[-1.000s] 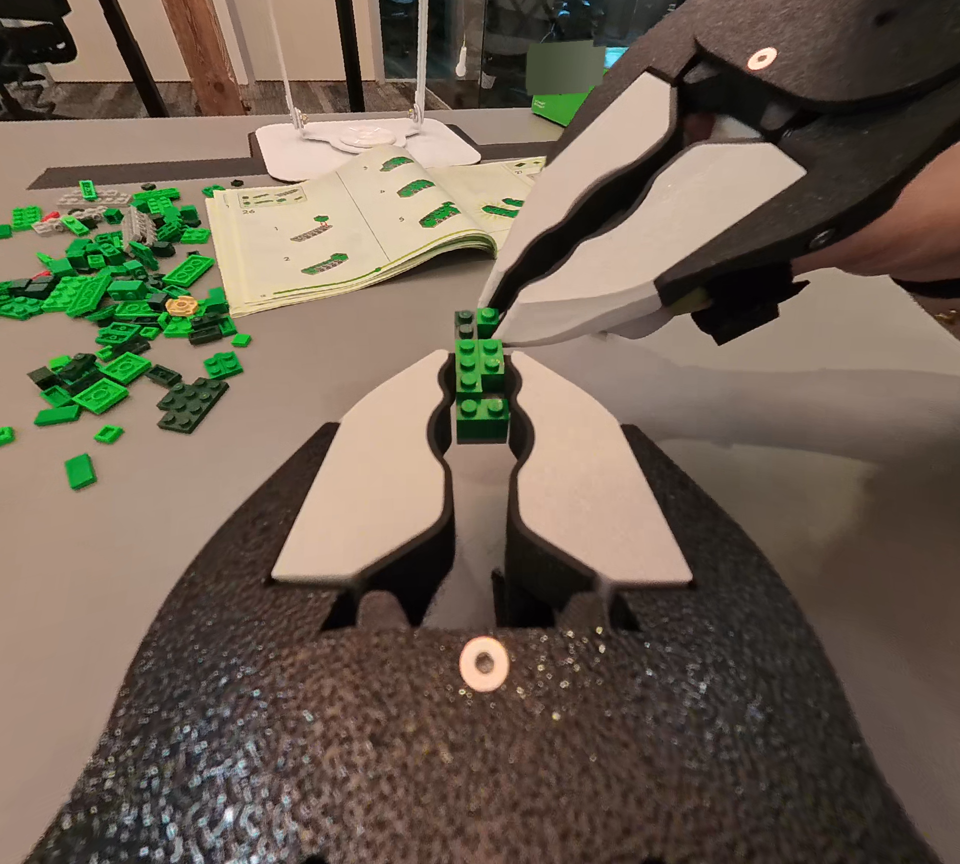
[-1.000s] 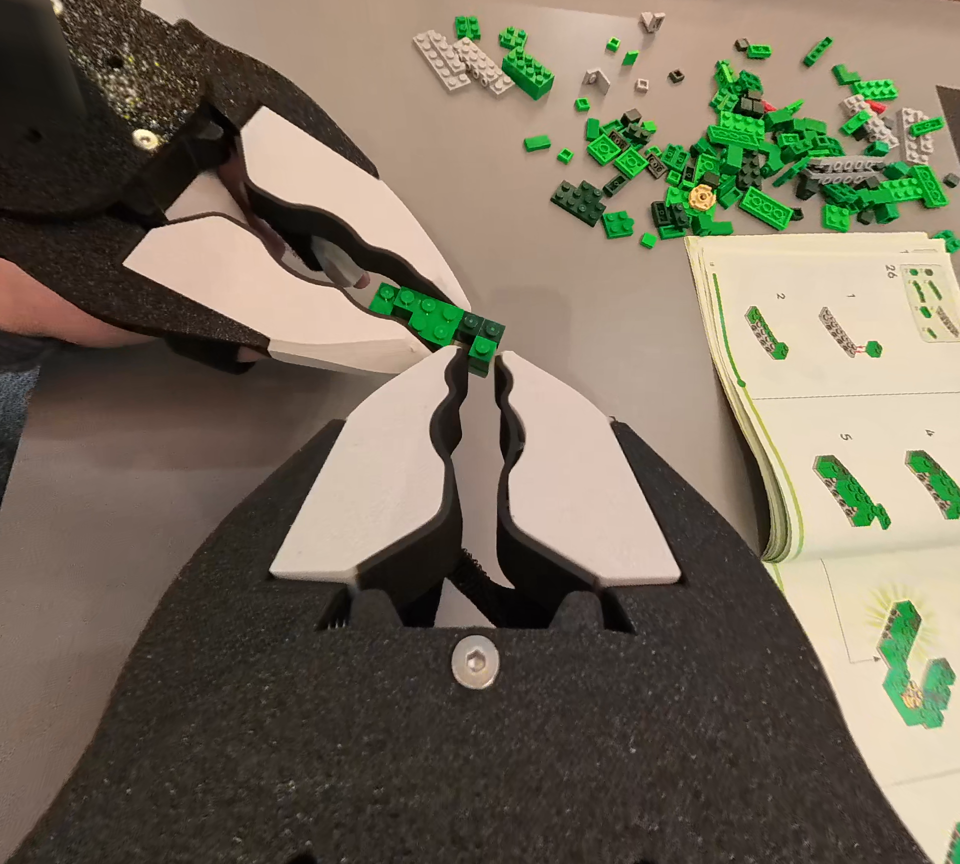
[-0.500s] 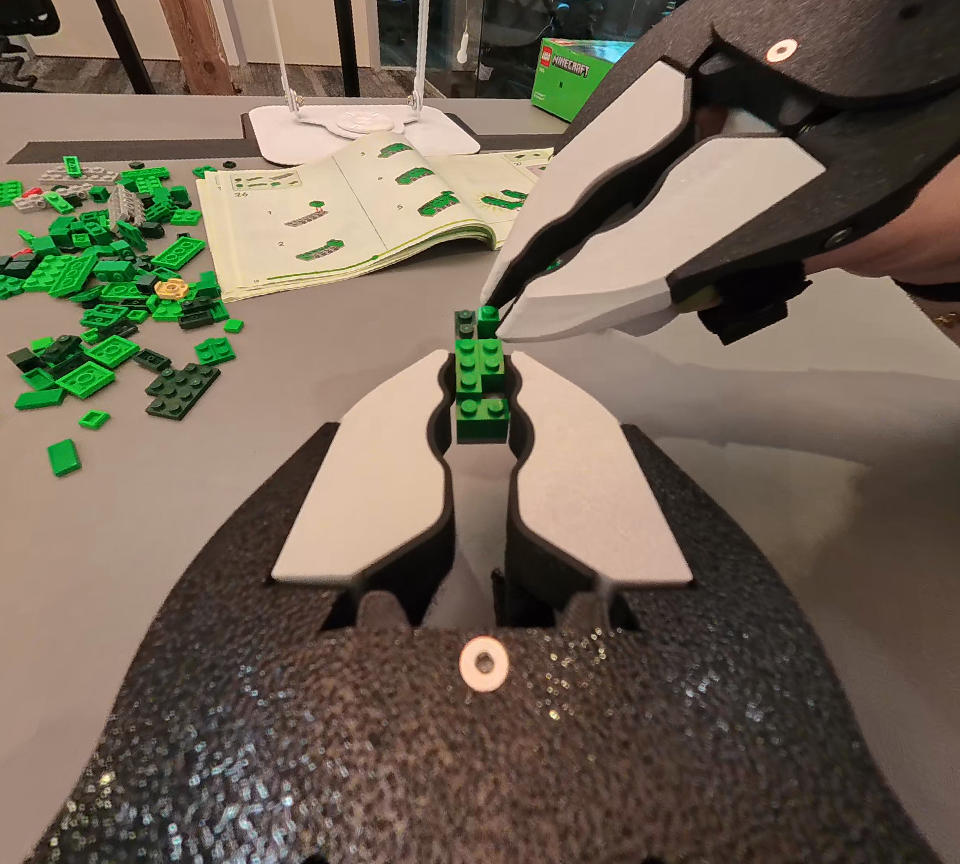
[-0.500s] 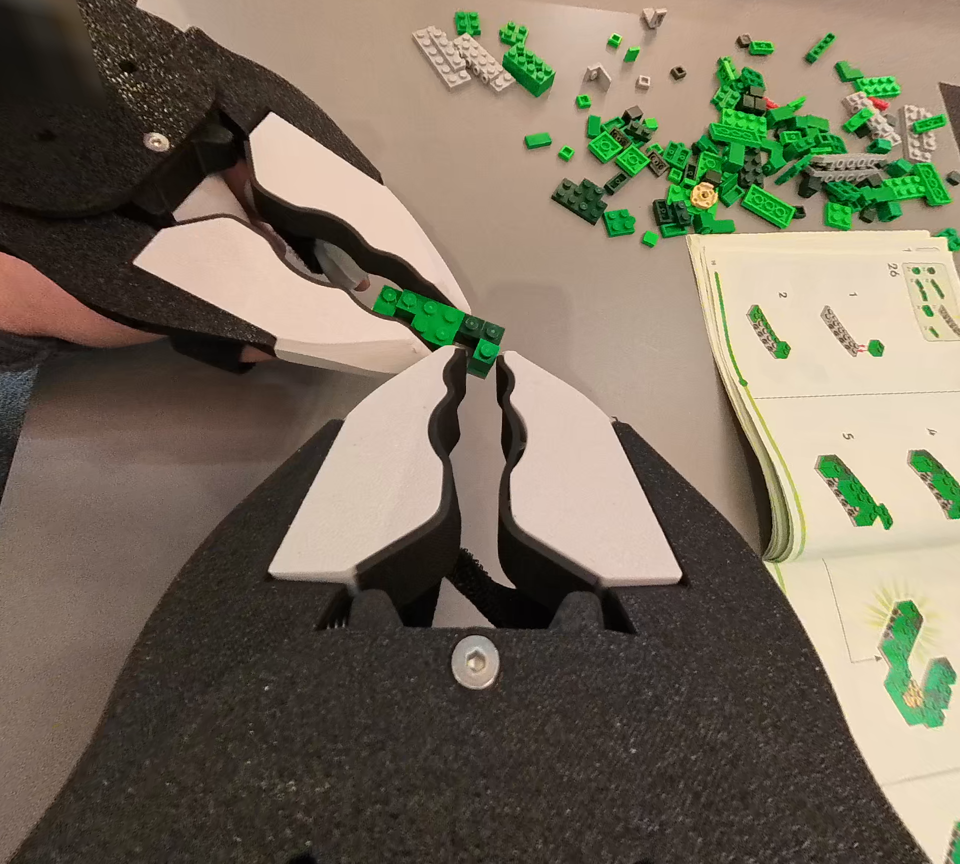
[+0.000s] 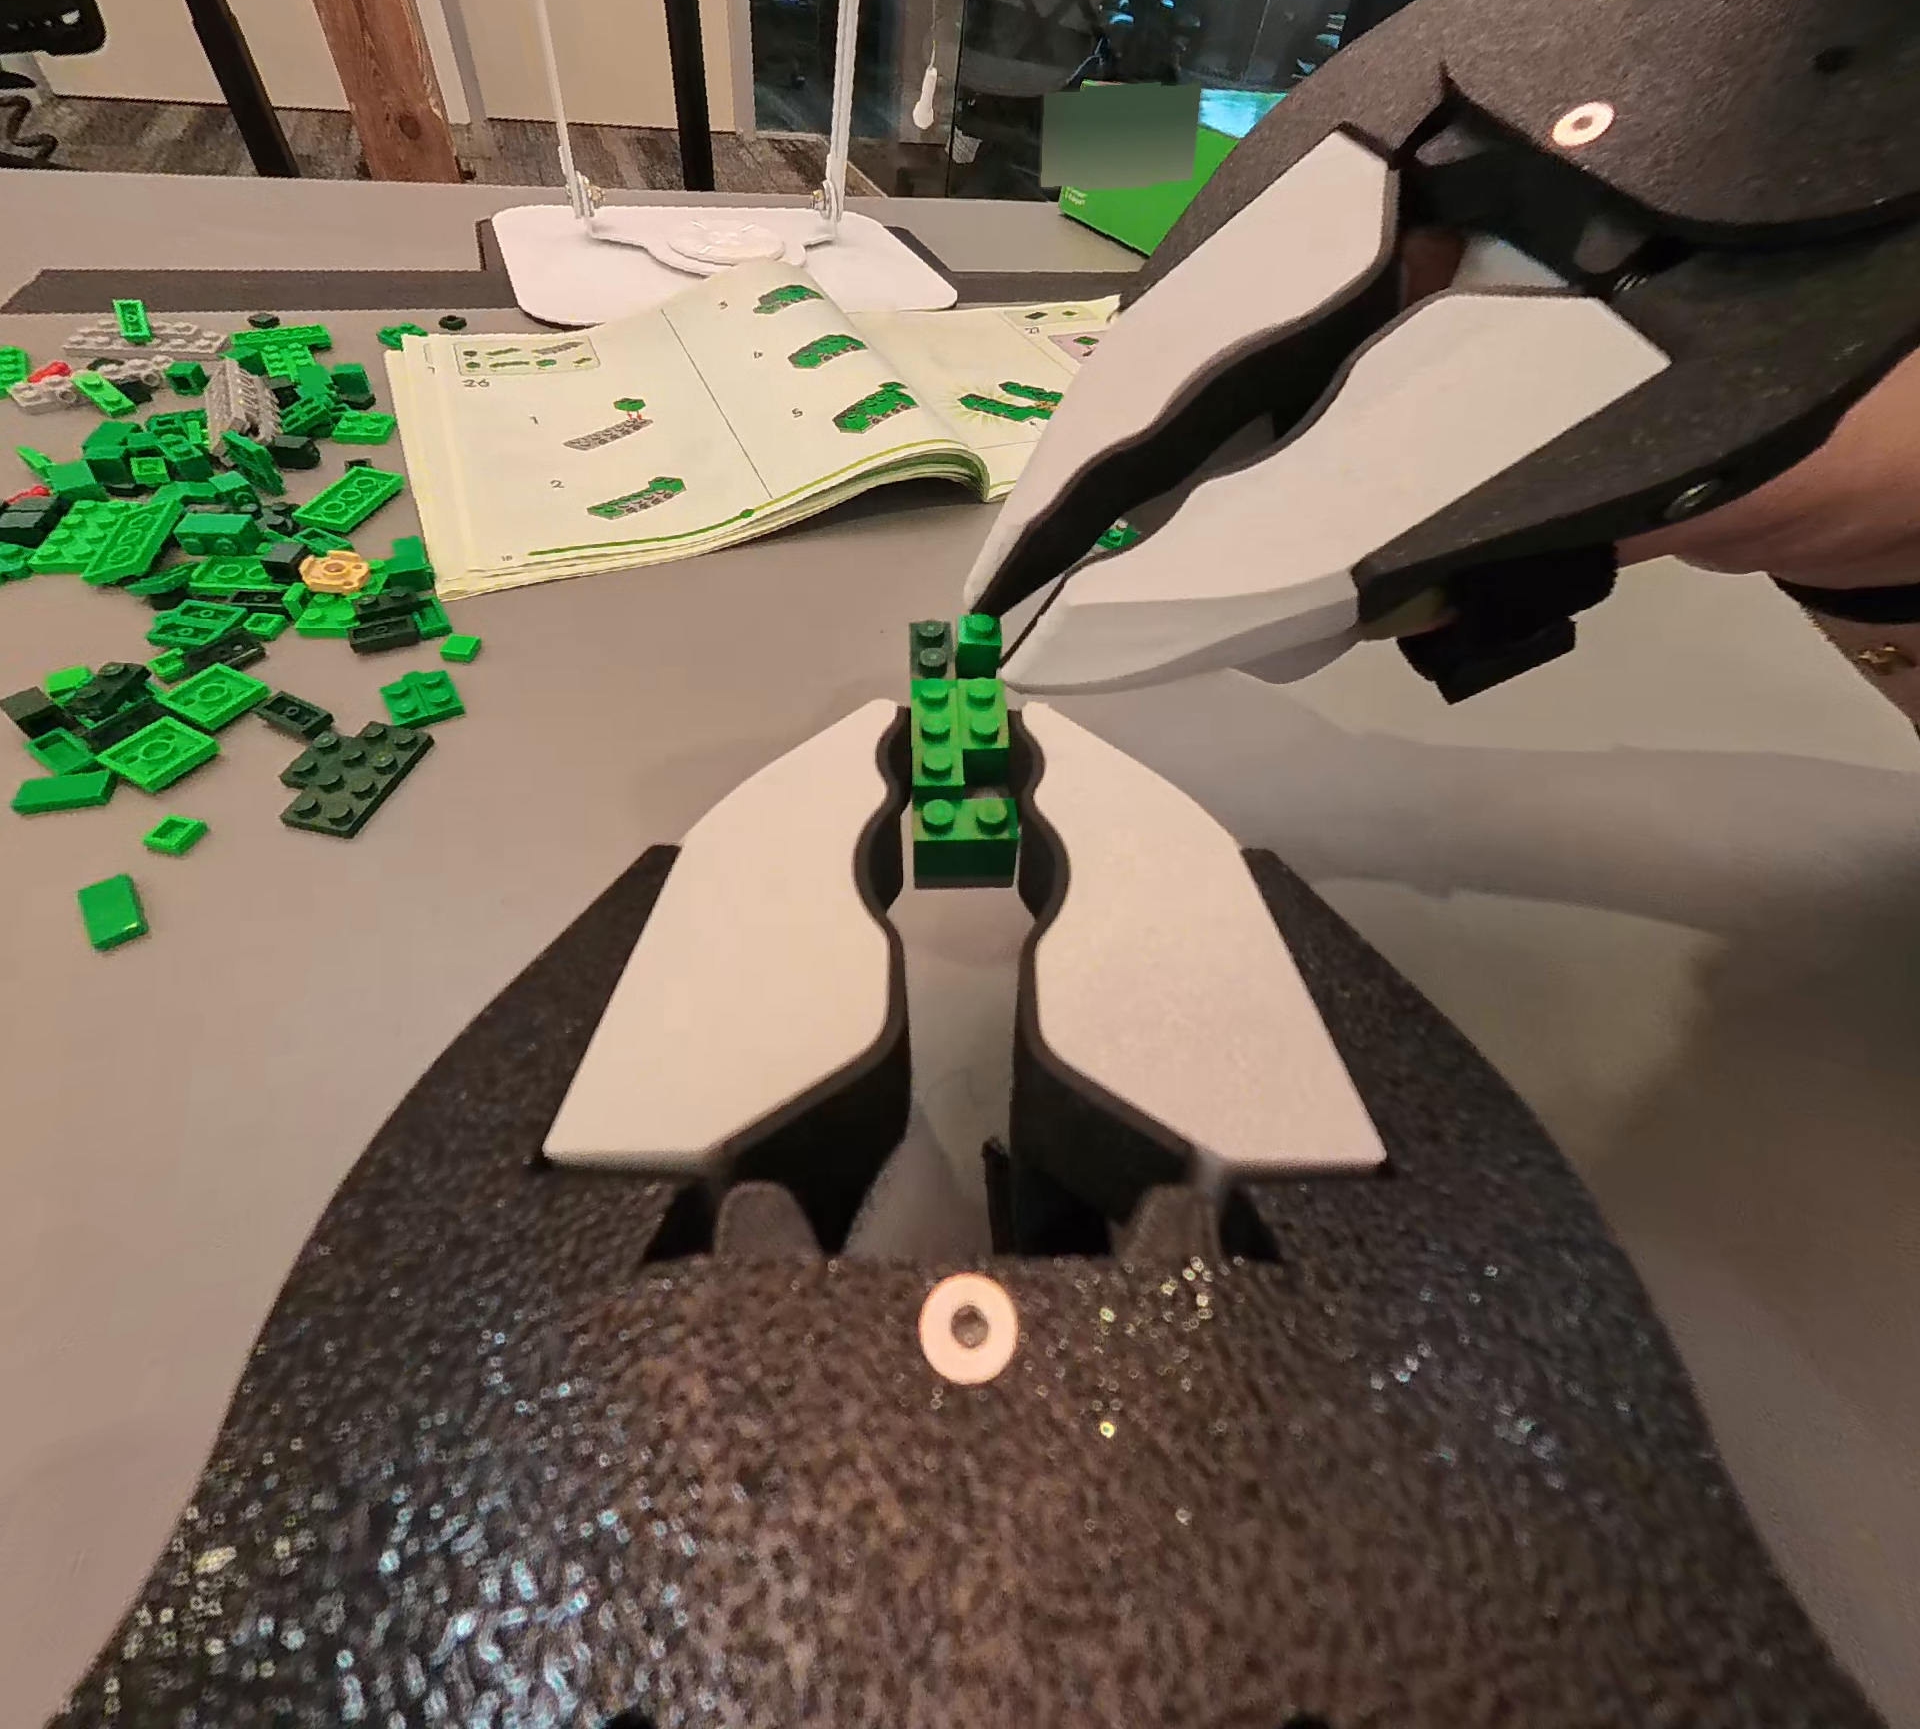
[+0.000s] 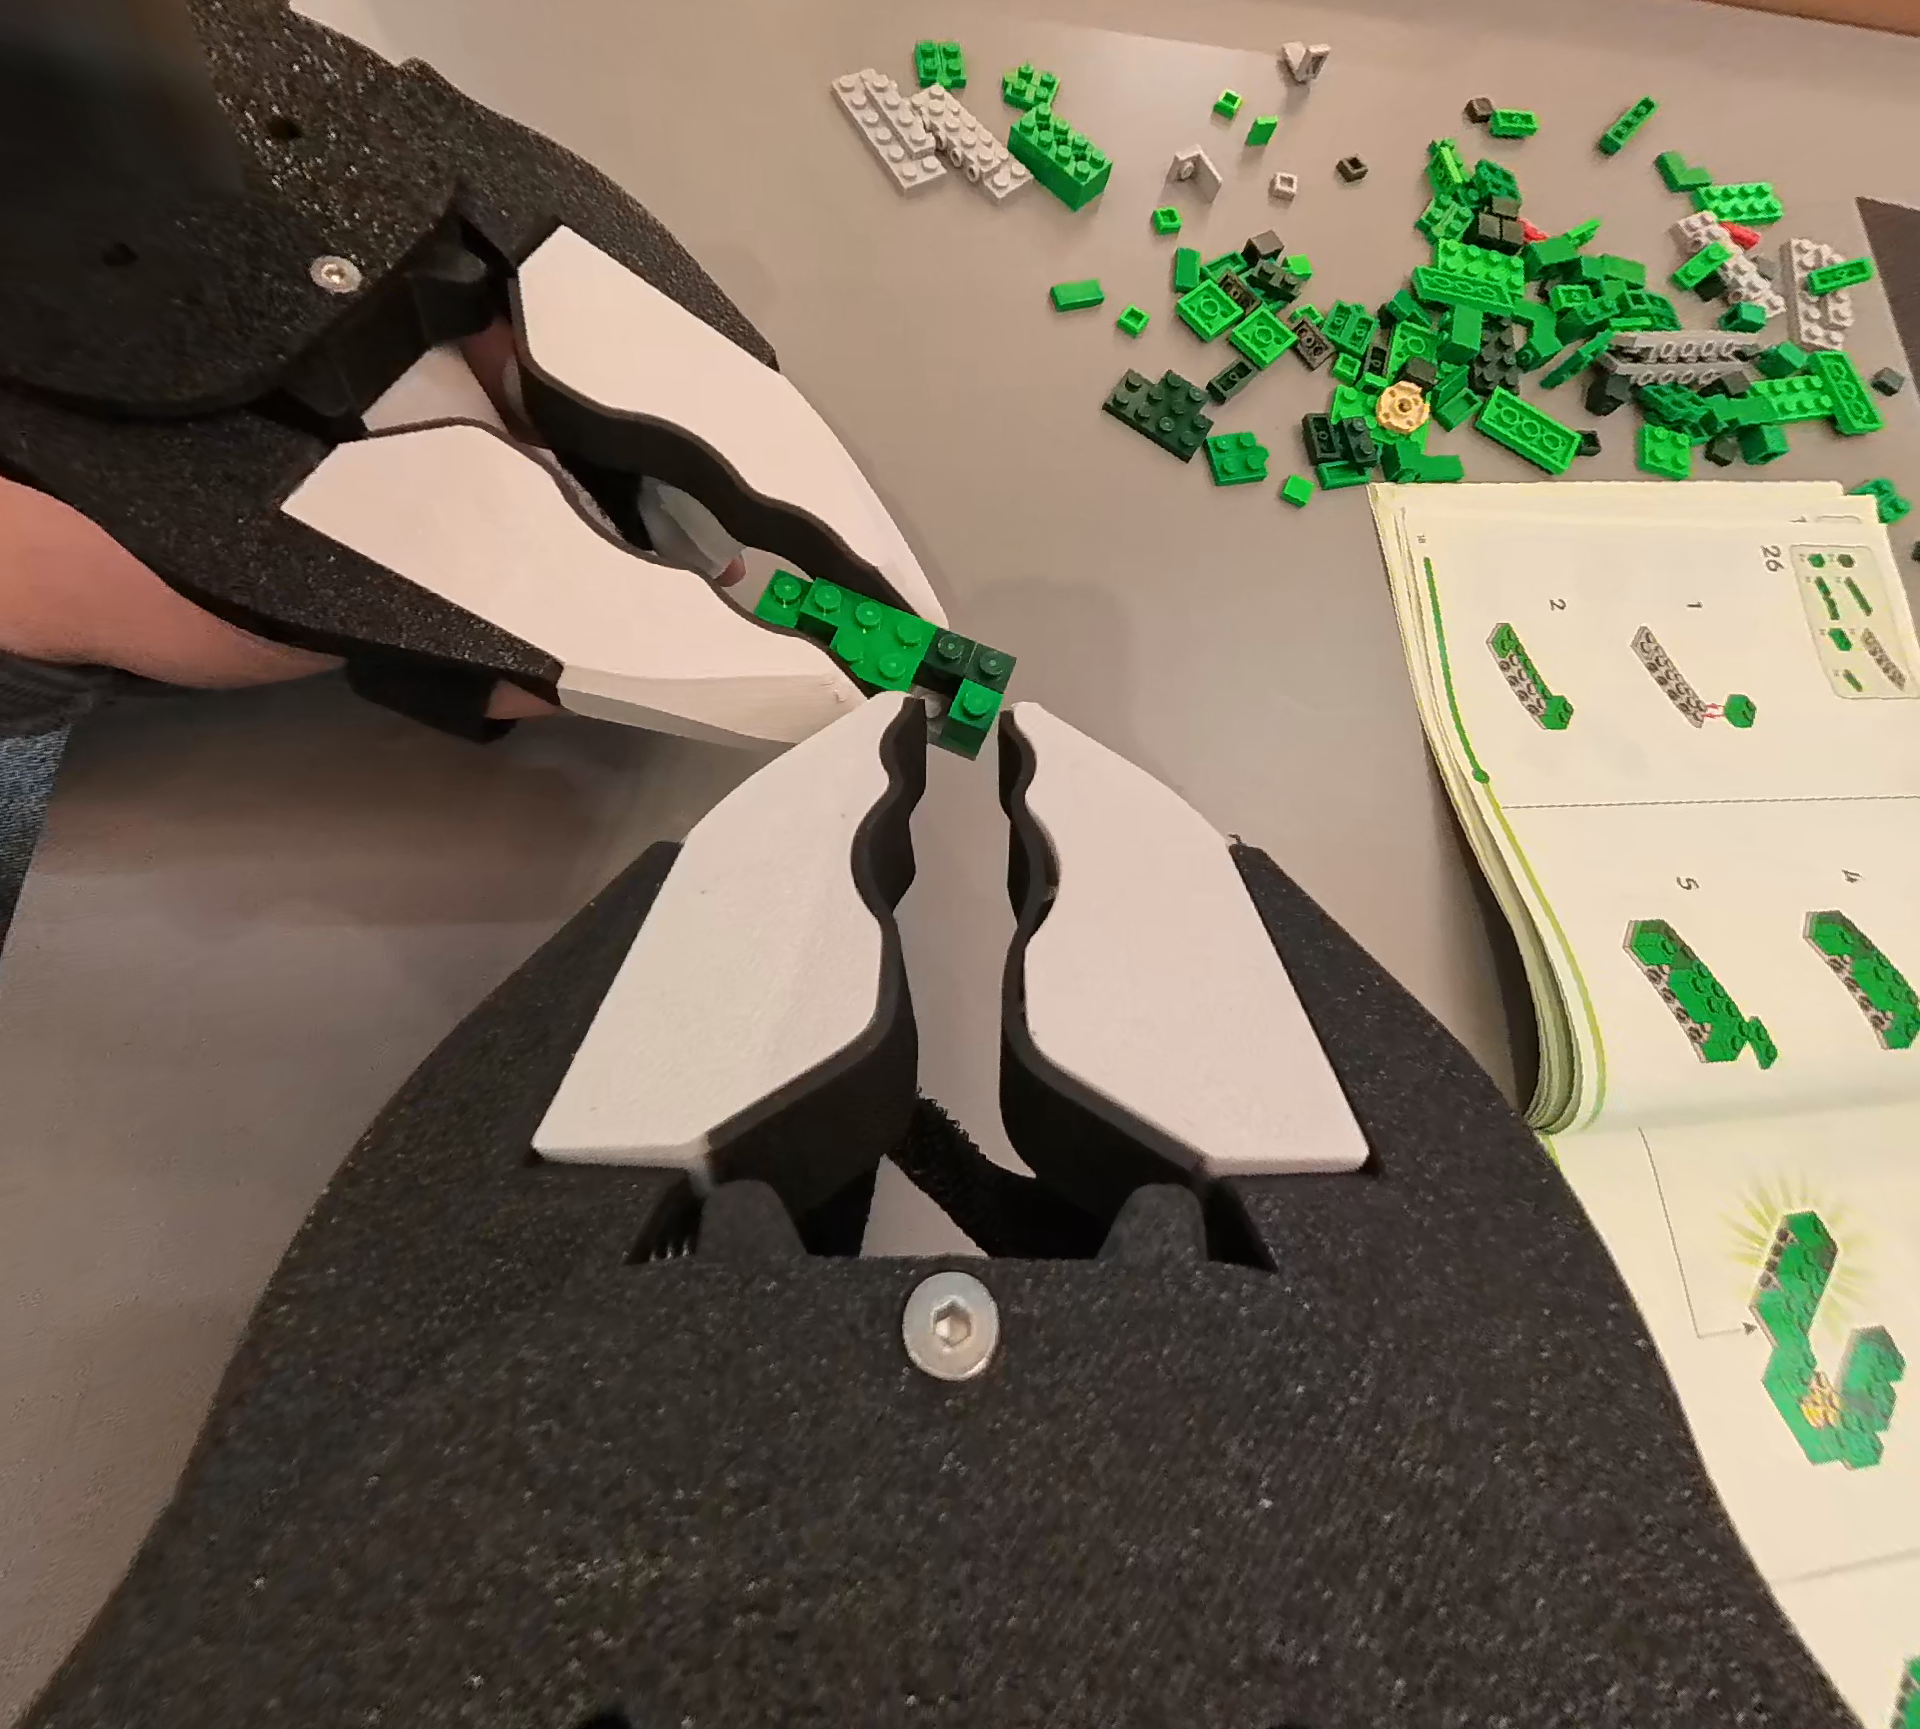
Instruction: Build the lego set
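Left gripper [image 5: 961, 723] clamps the green brick strip [image 5: 961, 749] above the table [image 5: 623, 848]; right gripper [image 6: 961, 718] pinches a small green brick [image 6: 975, 711] at its far end, likely seating it; next: press squarely.

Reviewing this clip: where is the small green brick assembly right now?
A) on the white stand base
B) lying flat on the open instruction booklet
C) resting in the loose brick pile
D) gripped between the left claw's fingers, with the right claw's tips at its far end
D: the green brick assembly sits clamped in the left claw, while the right claw closes on the small green brick at its far end.
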